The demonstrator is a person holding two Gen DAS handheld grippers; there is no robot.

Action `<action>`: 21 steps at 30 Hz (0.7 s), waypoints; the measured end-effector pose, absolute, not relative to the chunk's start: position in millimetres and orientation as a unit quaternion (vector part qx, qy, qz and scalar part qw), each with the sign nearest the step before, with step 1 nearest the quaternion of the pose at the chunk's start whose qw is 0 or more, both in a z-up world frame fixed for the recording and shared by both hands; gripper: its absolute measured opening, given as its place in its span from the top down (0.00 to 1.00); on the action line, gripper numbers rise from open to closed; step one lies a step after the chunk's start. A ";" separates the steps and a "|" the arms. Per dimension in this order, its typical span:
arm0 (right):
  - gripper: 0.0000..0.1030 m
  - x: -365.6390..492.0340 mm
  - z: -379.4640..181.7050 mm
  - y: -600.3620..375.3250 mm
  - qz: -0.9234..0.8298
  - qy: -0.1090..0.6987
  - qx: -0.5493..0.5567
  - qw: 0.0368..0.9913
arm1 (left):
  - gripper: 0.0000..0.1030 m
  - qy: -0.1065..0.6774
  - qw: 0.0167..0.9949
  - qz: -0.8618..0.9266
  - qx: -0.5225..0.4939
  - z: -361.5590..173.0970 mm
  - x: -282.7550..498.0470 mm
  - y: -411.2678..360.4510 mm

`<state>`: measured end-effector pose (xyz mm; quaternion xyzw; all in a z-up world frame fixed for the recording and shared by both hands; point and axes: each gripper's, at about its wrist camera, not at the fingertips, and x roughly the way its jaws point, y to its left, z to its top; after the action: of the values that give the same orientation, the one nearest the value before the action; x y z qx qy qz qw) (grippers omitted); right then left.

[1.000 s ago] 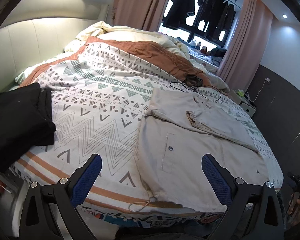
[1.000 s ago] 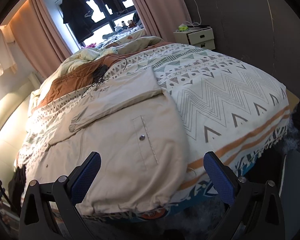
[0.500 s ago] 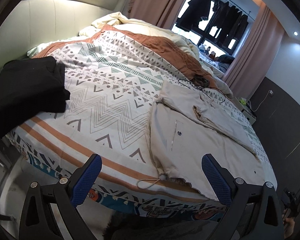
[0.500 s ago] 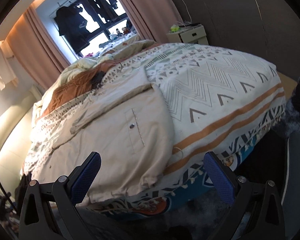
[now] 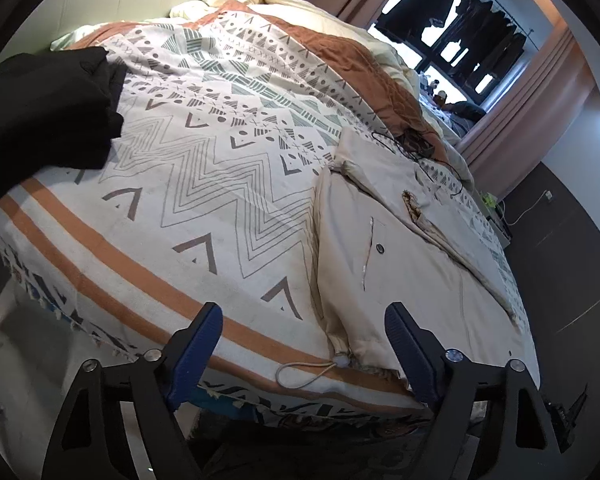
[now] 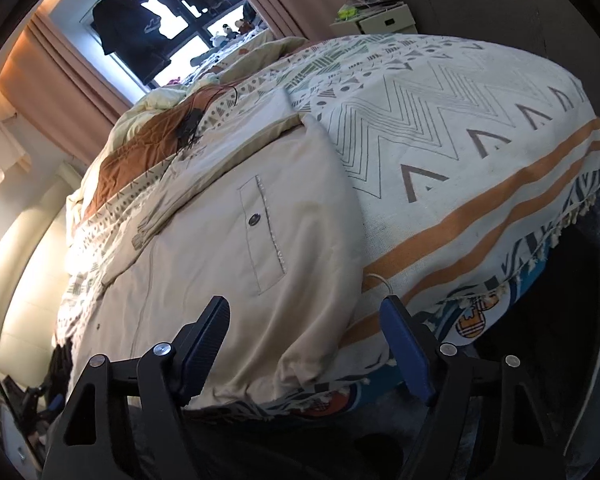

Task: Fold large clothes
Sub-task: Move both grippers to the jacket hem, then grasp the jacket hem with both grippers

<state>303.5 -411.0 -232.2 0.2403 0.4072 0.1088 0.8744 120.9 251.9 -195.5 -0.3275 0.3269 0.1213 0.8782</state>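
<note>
Left gripper (image 5: 303,346) jaws, just narrowed, are seen spread and empty at the near hem of the beige padded cotton jacket (image 5: 399,264), spread flat on the patterned bedspread (image 5: 204,168). Right gripper (image 6: 304,340) jaws, likewise narrowed, are seen spread around that hem's right corner, unpinched.

Left gripper (image 5: 303,350) and right gripper (image 6: 304,344) match: black angular arms fixed with round silver screws, each ending in blue, finely ribbed pads (image 5: 409,354) shaped like long, tapered paddles.
</note>
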 end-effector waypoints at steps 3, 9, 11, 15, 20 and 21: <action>0.25 318.0 -236.8 -415.8 0.107 0.409 0.252 0.871 | 0.24 0.339 0.874 0.105 -0.333 -203.4 143.3 251.8; 0.25 347.7 -244.7 -433.7 0.085 0.412 0.274 0.865 | 0.40 0.378 0.855 0.090 -0.344 -227.8 191.4 257.0; 0.25 355.3 -246.8 -437.3 0.084 0.414 0.276 0.863 | 0.42 0.385 0.851 0.092 -0.345 -234.0 203.0 259.6; 0.25 370.9 -255.8 -440.9 0.105 0.421 0.293 0.852 | 0.48 0.402 0.844 0.086 -0.345 -244.3 223.4 260.6; 0.25 377.3 -273.4 -435.5 0.166 0.425 0.343 0.821 | 0.52 0.422 0.834 0.075 -0.347 -255.2 245.5 258.1; 0.25 375.3 -275.7 -434.2 0.174 0.424 0.346 0.818 | 0.52 0.424 0.833 0.075 -0.348 -256.2 248.3 257.7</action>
<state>375.3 -434.2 -275.7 0.3465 0.4240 0.1740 0.8185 248.3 257.7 -256.2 -0.3475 0.4240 0.0749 0.8330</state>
